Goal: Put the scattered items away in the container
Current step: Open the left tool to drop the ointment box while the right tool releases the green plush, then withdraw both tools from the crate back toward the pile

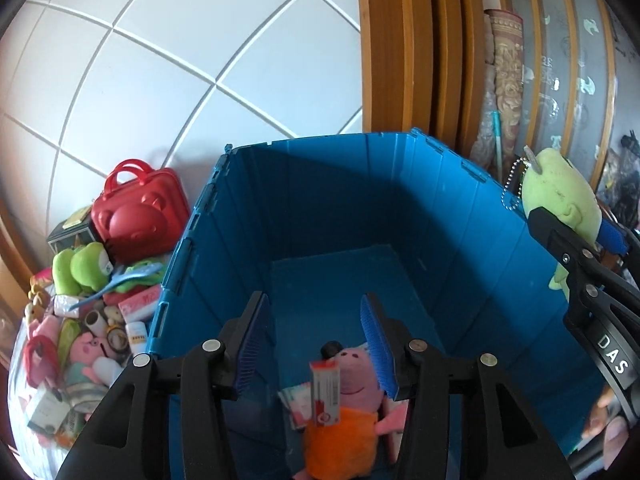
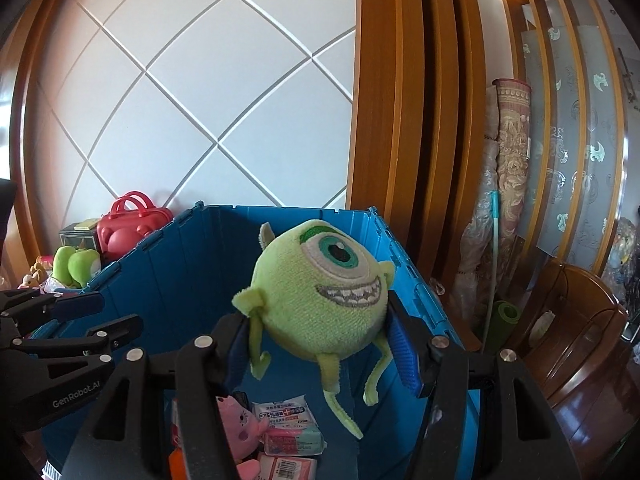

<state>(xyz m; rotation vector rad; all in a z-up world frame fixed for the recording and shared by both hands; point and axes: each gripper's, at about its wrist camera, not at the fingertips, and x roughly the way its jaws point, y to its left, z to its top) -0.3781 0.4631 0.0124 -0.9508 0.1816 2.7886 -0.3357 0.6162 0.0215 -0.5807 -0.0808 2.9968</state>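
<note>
- The right gripper (image 2: 320,340) was clenched on a green one-eyed plush monster (image 2: 326,292), its blue pads pressing the toy's two sides while the limp arms and legs dangled below.
- In the right wrist view the toy hung above the open blue container (image 2: 168,280), roughly over its middle; in the left wrist view the same toy (image 1: 560,196) showed at 3 o'clock, just beyond the container's right rim (image 1: 492,192), a bead chain (image 1: 512,184) hanging from its top.
- The left gripper (image 1: 316,344) stood released, jaws apart with nothing between them, over the near end of the container.
- On the container floor, at 6 o'clock in the left wrist view, lay a pink pig plush in an orange dress (image 1: 344,412), with a red-and-white tube box (image 1: 326,392) leaning across it and a packet (image 1: 296,404) beside it.
- The right wrist view showed a wet-wipes pack (image 2: 286,416) on the same floor, next to a pink plush (image 2: 244,428).
- Outside the container, at 9 o'clock in the left wrist view, a heap of scattered items (image 1: 80,340) remained, with a red bear-faced case (image 1: 138,216) and a green plush (image 1: 80,266) behind it.
</note>
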